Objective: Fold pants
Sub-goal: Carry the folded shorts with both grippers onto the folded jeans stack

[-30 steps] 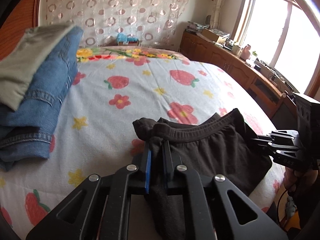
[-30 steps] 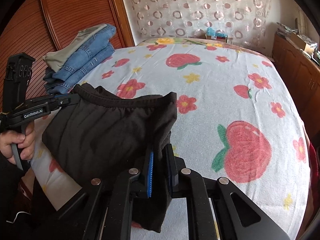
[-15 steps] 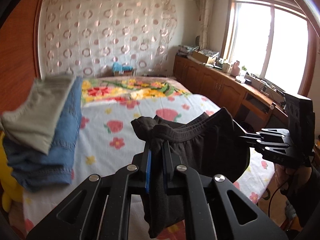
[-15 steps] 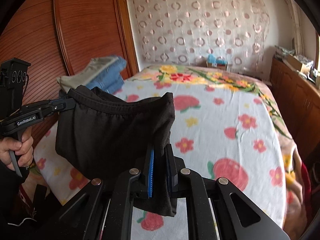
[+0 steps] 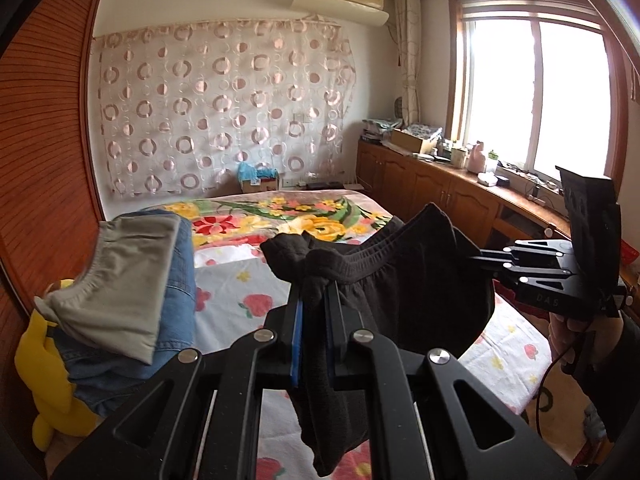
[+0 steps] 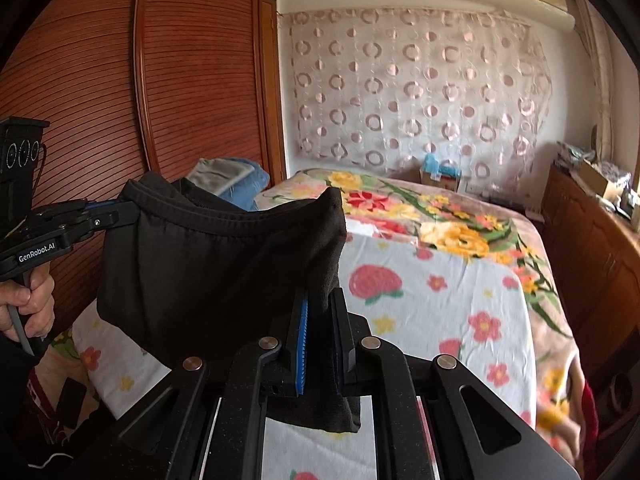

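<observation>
Black pants (image 5: 404, 292) lifted clear of bed (image 6: 440, 300); left claw (image 5: 314, 300) and right claw (image 6: 320, 312) each pinching waistband. Ready to lay out.

Black pants (image 5: 408, 292): legs hidden behind left gripper (image 5: 314, 304), lower hem cut off. Folded clothes stack (image 5: 132, 292) beside them motion-blurred; windowsill clutter (image 5: 472, 156) indistinct.

free: bed (image 6: 440, 300) middle, far side | blocked: folded clothes stack (image 5: 132, 292) left, cabinets (image 5: 440, 196) right
</observation>
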Available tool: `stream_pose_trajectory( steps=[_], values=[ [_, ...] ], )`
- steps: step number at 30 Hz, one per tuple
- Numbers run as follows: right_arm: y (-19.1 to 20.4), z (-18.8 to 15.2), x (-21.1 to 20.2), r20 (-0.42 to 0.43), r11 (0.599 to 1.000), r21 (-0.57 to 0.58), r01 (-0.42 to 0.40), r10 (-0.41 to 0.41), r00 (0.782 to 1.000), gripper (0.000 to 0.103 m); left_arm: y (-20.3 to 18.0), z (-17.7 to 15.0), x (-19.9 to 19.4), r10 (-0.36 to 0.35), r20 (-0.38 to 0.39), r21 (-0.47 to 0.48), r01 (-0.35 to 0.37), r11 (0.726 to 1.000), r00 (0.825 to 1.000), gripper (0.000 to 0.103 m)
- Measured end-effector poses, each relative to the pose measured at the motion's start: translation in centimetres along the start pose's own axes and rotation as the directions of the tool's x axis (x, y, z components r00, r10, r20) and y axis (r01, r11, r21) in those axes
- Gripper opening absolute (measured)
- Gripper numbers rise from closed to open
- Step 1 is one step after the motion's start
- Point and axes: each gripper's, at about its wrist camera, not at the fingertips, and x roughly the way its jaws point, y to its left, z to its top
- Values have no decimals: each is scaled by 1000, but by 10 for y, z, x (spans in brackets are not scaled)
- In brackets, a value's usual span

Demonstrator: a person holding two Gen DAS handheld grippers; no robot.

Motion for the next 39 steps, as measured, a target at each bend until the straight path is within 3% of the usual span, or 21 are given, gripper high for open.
stream_pose_trajectory(
  steps=[9,17,27,33,39],
  values=[
    [5,19,39,-18,994,-91,-64,62,998,10,48,1,-1,69,4,-43,-69,997,998,10],
    [3,67,96,-10,980,-168,-108,108,994,10,95,12,0,144,18,-73,-142,987,989,10],
    [-6,105,177,17,952,-260,-162,172,985,10,146,21,7,253,57,-121,-245,962,966,10],
    [-1,119,222,24,933,-315,-173,190,982,10,164,9,5,310,92,-167,-292,942,946,10],
    [16,130,254,18,917,-357,-179,199,980,10,172,-2,4,334,81,-196,-313,929,939,10]
  ],
)
